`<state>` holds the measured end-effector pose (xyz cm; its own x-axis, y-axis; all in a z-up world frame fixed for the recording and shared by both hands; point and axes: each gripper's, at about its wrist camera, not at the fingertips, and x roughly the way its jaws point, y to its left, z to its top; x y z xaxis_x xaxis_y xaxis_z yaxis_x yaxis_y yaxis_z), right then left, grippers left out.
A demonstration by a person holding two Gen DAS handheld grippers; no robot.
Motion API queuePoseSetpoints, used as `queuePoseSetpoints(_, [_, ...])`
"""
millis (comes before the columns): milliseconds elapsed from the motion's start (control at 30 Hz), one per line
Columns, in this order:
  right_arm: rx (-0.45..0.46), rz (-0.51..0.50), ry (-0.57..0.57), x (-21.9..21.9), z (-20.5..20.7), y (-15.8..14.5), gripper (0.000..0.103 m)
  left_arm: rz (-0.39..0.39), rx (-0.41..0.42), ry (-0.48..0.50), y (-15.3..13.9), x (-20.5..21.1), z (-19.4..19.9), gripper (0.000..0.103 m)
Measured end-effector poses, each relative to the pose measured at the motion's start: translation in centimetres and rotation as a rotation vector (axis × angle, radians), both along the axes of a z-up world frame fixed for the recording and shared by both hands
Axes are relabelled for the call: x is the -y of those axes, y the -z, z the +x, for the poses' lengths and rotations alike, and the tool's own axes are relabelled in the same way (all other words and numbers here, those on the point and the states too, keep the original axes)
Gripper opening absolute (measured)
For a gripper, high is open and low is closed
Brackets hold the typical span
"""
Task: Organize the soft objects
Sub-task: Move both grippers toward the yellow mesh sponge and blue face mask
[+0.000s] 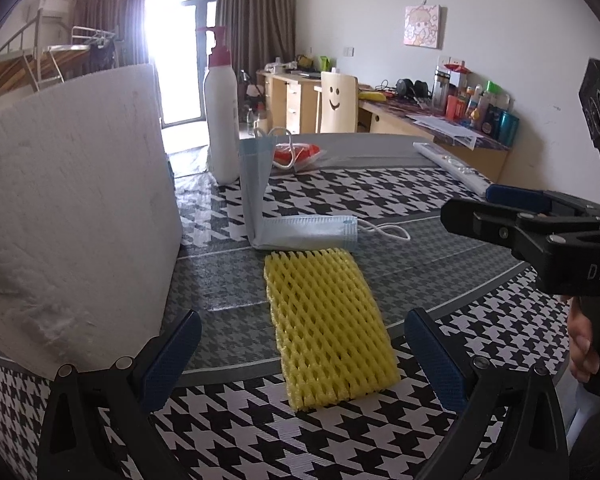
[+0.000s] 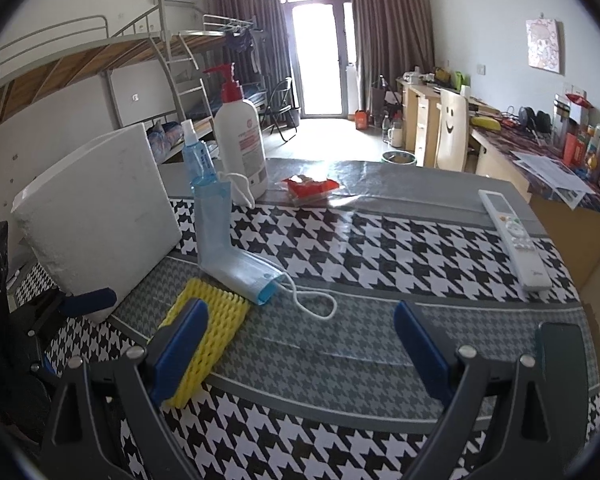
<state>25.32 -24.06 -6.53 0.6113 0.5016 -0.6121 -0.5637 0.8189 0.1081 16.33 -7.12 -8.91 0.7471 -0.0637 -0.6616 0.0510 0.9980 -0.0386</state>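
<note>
A yellow foam net sleeve (image 1: 326, 330) lies flat on the houndstooth tablecloth (image 1: 380, 192), between my left gripper's open fingers; it also shows in the right wrist view (image 2: 204, 332). A blue face mask (image 1: 296, 232) lies bent just behind it, one half propped upright; it also shows in the right wrist view (image 2: 236, 268). A white foam block (image 1: 72, 216) leans upright at the left, also in the right wrist view (image 2: 96, 216). My left gripper (image 1: 302, 364) is open and empty. My right gripper (image 2: 300, 352) is open and empty, right of the sleeve, and shows in the left wrist view (image 1: 472, 204).
A white pump bottle (image 2: 240, 140) and a blue spray bottle (image 2: 196, 156) stand behind the mask. A red snack packet (image 2: 310, 188) lies at the back. A white remote (image 2: 514, 240) lies near the right edge. A dark phone (image 2: 562, 356) lies at the front right.
</note>
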Motion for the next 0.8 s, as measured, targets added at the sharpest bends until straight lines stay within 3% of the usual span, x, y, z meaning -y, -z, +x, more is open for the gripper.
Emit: queuePoseSetpoints(800, [-0.034, -0.079, -0.067, -2.4, 2.1, 0.4, 0.092, 0.019, -0.076, -0.008, 1.1, 0.4, 1.0, 0.089])
